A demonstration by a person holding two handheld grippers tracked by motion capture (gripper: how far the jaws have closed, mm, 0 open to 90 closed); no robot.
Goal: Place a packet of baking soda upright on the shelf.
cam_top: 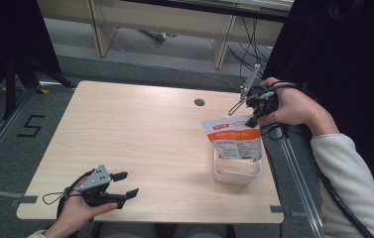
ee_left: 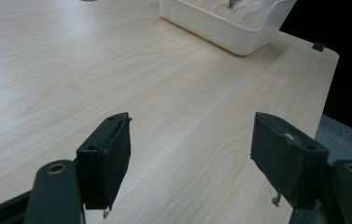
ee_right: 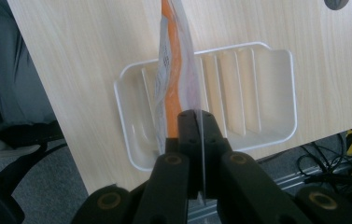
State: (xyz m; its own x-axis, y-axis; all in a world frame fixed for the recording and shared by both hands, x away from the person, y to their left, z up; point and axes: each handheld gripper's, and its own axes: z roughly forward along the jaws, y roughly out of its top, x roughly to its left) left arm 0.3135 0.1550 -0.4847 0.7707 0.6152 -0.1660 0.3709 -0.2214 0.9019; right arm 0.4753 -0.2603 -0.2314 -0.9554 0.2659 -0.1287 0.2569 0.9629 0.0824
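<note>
A white and orange pouch (cam_top: 234, 137) hangs upright over a white slotted tray (cam_top: 237, 172) at the table's right side. My right gripper (cam_top: 250, 120) is shut on the pouch's top edge. In the right gripper view the pouch (ee_right: 176, 65) runs edge-on from the closed jaws down into the tray (ee_right: 276, 93), over one of its slots. My left gripper (cam_top: 126, 184) rests open near the table's front left corner, with nothing between its pads (ee_left: 110, 154). The left gripper view has the tray (ee_left: 229, 23) far ahead.
The wooden table (cam_top: 140, 129) has a round cable hole (cam_top: 199, 102) near its far edge. Its right edge lies close beside the tray. Cables run on the floor behind the table, under a desk frame (cam_top: 221, 44).
</note>
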